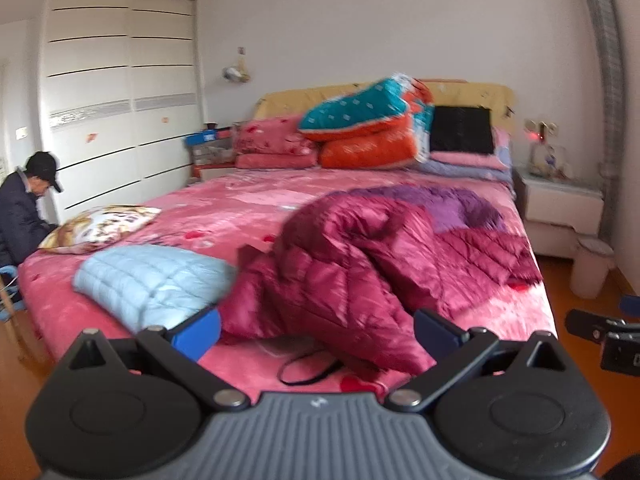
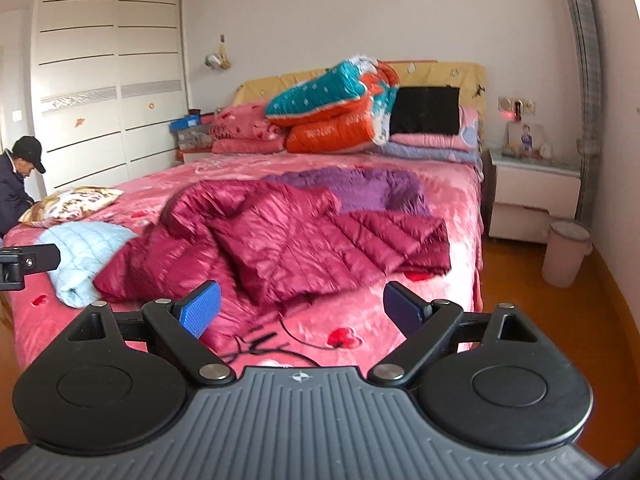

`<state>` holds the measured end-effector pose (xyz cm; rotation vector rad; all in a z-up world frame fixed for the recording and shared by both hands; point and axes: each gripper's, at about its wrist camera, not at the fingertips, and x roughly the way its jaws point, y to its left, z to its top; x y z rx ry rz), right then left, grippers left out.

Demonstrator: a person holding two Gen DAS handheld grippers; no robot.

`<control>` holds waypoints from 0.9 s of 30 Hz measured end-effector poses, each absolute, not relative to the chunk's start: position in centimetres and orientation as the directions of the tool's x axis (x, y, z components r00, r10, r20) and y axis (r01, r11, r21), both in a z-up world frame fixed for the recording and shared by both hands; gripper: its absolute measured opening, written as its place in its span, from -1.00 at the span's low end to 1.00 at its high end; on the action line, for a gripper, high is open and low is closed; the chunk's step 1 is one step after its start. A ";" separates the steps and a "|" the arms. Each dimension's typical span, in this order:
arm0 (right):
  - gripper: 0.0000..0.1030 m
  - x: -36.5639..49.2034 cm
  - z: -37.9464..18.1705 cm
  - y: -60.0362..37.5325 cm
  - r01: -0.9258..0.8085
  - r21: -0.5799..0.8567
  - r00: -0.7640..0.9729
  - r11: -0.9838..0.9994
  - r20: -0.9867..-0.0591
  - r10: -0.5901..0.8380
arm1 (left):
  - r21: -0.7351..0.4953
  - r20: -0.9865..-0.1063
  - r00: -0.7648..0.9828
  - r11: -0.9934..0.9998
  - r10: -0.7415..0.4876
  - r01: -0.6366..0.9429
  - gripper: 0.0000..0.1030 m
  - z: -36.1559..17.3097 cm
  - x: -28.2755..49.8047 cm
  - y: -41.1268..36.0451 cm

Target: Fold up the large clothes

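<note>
We saw one maroon quilted jacket [image 2: 280, 240] crumpled mid-bed [image 2: 452, 192], purple lining up. One light-blue jacket [image 1: 152, 280] lay folded just left of it, near one printed pillow [image 1: 100, 226]. At headboard: one teal-orange quilt [image 2: 340, 100], one black cushion [image 2: 426, 110]. We held left gripper [image 1: 316, 334] and right gripper [image 2: 300, 308] above bed's near edge, fingers [image 2: 200, 308] wide, holding nothing. One person [image 1: 24, 208] crouched far left.

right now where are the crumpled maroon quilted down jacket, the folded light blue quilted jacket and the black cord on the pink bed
crumpled maroon quilted down jacket [image 2: 280, 240], right wrist view, on its quilted middle panel
folded light blue quilted jacket [image 1: 152, 276], left wrist view, on its top face
black cord [image 1: 308, 372], left wrist view, on its loop
</note>
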<state>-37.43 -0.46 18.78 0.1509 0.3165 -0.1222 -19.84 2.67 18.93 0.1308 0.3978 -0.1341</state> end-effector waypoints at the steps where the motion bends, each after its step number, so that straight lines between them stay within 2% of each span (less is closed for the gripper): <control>1: 1.00 -36.9 18.5 -0.6 0.146 0.136 0.938 0.980 -0.335 -0.093 | 0.109 -0.401 0.908 0.979 -0.117 0.174 0.99 18.3 -19.5 2.2; 11: 1.00 -33.9 14.0 -3.9 0.195 0.204 0.893 0.959 -0.442 -0.088 | 0.230 -0.432 0.882 0.923 -0.188 0.309 0.98 14.0 -16.3 -2.8; 19: 1.00 -32.1 11.5 -5.7 0.199 0.233 0.872 0.952 -0.486 -0.064 | 0.405 -0.474 0.875 0.860 -0.093 0.311 0.92 10.5 -13.3 -6.8; 27: 1.00 -31.3 10.4 -6.9 0.192 0.268 0.853 0.944 -0.521 -0.025 | 0.607 -0.465 0.885 0.728 0.000 0.319 0.90 7.3 -11.3 -10.0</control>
